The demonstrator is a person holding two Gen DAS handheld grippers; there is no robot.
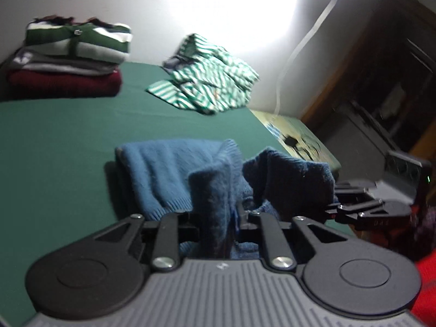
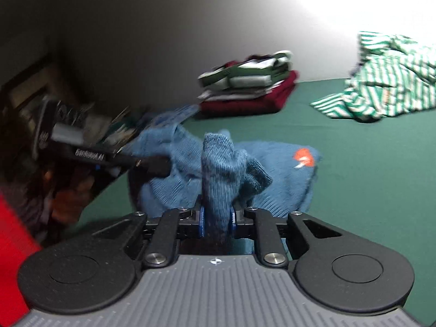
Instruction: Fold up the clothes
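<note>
Left gripper [image 1: 215, 218] and right gripper [image 2: 216, 219], each clenched on the blue sweater's [image 2: 275, 179] hem: lift both evenly, keeping edges aligned.

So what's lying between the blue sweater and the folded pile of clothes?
Only bare green cover separates the blue sweater from the folded pile, clearest in the left wrist view.

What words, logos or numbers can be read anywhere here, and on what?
"GenRobot.AI", roughly, blurred: white print on the left gripper, in the right wrist view.
Embossed letters on the right gripper in the left wrist view: too dark to read.
Orange-and-white logo on the blue sweater: no words.
Small badge on the folded pile: too small to read.
</note>
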